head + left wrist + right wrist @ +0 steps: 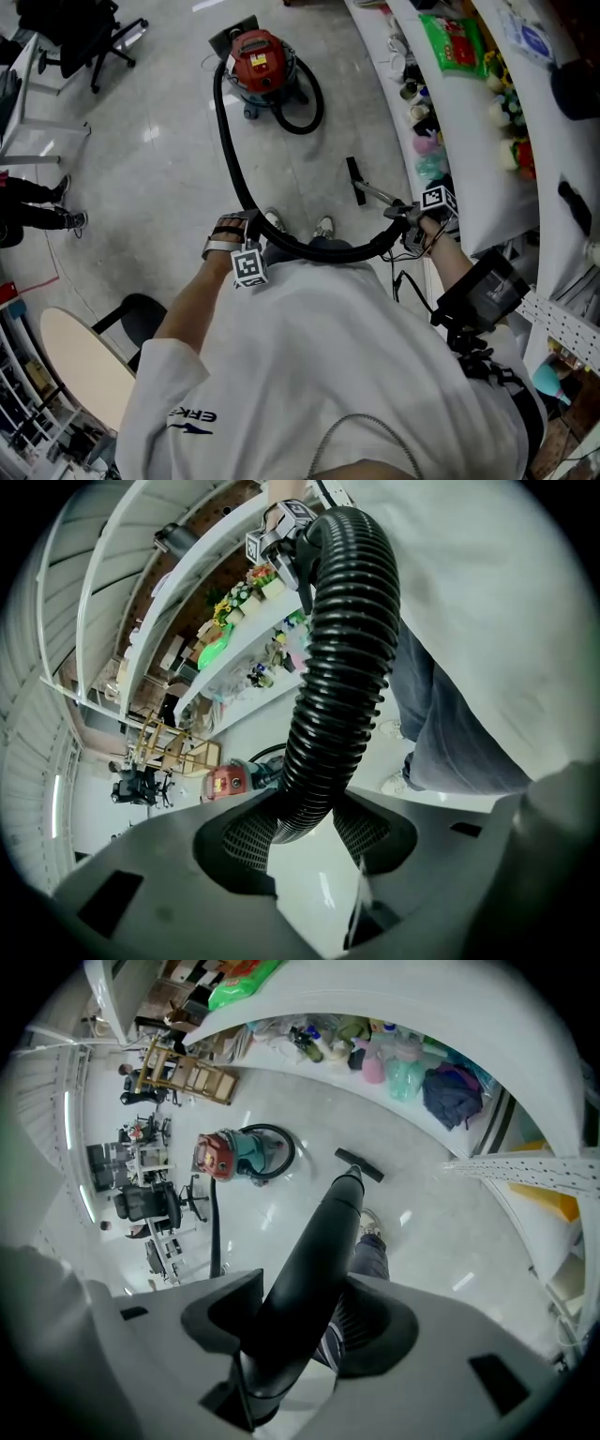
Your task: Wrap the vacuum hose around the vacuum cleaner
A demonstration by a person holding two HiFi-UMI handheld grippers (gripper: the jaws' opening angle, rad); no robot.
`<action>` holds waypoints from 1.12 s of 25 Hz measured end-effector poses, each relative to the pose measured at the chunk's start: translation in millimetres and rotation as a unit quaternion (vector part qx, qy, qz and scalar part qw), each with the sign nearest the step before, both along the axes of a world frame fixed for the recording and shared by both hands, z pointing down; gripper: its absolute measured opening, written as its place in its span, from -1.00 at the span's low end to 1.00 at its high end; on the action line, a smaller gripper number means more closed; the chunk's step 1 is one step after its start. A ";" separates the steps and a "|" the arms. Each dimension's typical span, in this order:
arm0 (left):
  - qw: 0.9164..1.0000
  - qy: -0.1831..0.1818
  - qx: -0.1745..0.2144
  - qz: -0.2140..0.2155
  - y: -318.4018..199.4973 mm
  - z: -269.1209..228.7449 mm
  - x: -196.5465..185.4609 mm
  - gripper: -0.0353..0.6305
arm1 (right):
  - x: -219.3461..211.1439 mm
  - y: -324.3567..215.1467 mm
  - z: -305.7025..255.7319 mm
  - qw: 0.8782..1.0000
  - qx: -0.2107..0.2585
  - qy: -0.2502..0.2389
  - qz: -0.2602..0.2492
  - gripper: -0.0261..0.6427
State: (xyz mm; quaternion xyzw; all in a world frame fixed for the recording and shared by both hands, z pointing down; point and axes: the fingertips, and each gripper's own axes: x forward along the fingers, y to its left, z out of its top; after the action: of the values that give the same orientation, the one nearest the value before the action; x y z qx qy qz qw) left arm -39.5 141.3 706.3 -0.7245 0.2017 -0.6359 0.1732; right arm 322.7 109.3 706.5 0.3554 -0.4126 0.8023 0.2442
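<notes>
My left tongs [300, 825] are clamped on the ribbed vacuum hose [345, 639], with its corrugations squeezed between the two pads. My right tongs [298, 1330] are closed round the smooth black wand [323, 1237] at the hose's far end. Their jaws stand wide because the tube is thick. The floor nozzle [360, 1165] sits at the wand's tip, near my shoes; I can't tell whether it touches the floor [141, 197]. In the head view the two tongs hold a stretch of hose slung across in front of my body, raised off the floor.

The red vacuum cleaner [263, 58] stands on the floor, well apart from me. From it the hose runs in a long curve up to my left tongs. I judge the task barely begun. The free end is gathered in both tongs, but no turn of the hose I hold lies round the cleaner's body. Nearly everything is left to do: carrying the hose over to the machine, winding it round, and stowing the wand.

A black loop [305, 105] lies against the cleaner's side, and I can't tell whether it is part of the hose or a power cord. Where the hose joins the machine is hidden behind its red top. In the head view the marker cubes and my hands cover the jaws of both tongs, and my shirt cuts off everything below them.
</notes>
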 end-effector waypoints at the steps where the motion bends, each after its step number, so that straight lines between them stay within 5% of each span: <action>1: 1.000 0.000 -0.001 0.000 -0.6 0.6 2.1 -0.35 | 0.6 -3.6 -0.6 1.000 0.002 0.000 -0.004 -0.21; 11: 0.999 -0.009 -0.025 -0.022 -5.0 12.4 23.4 -0.36 | 13.5 -61.4 -1.5 0.997 0.041 0.023 -0.067 -0.22; 18: 0.996 0.014 -0.075 -0.053 -19.0 22.1 46.9 -0.36 | 14.4 -138.1 -10.9 0.988 0.088 0.052 -0.112 -0.24; 27: 0.982 0.095 -0.164 -0.015 -52.8 42.3 73.9 -0.43 | 0.0 -247.0 -33.9 0.968 0.146 0.097 -0.179 -0.29; 28: 0.980 0.108 -0.167 -0.015 -59.3 41.4 76.4 -0.58 | -1.4 -259.3 -36.2 0.965 0.153 0.105 -0.187 -0.31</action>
State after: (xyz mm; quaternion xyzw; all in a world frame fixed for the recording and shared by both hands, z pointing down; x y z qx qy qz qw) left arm 36.9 82.0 747.7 -0.8047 0.1211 -0.5809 0.0177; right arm 321.3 -150.1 670.3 0.3870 -0.5617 0.6281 0.3745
